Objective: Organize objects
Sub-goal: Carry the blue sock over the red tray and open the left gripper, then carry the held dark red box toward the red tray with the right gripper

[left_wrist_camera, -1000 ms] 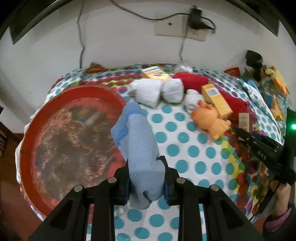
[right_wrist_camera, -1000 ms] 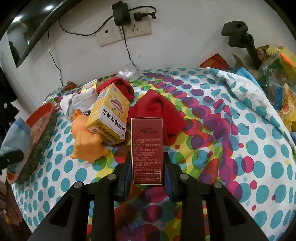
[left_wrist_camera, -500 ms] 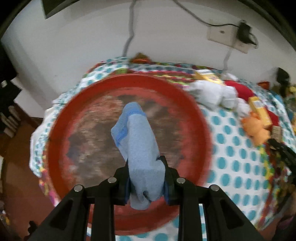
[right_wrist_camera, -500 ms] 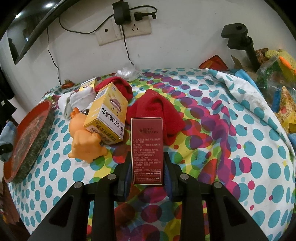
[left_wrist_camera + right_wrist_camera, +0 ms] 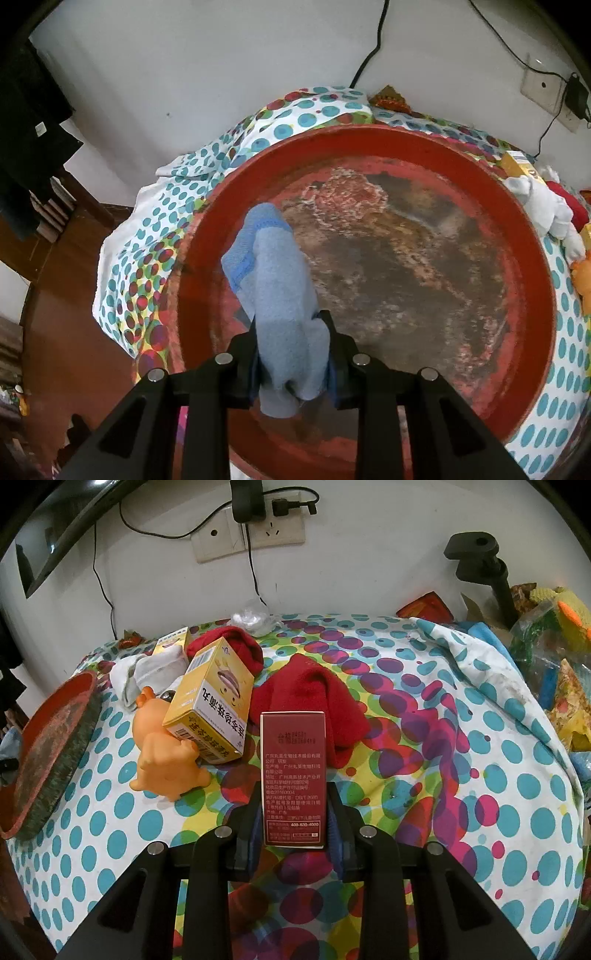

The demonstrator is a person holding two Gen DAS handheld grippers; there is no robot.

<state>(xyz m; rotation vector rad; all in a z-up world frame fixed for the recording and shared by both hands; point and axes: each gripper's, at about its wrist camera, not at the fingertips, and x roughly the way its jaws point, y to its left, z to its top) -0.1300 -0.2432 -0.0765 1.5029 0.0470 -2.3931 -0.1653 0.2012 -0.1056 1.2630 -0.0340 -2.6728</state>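
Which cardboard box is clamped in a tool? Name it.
The dark red cardboard box, upright in the right tool. The large yellow box leans on the orange rubber toy; the small yellow box lies behind.

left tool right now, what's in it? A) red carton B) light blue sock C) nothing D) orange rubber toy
B: the left tool is shut on the light blue sock, held over the red tray. The red carton is in the right tool, and the orange rubber toy lies on the dotted cloth.
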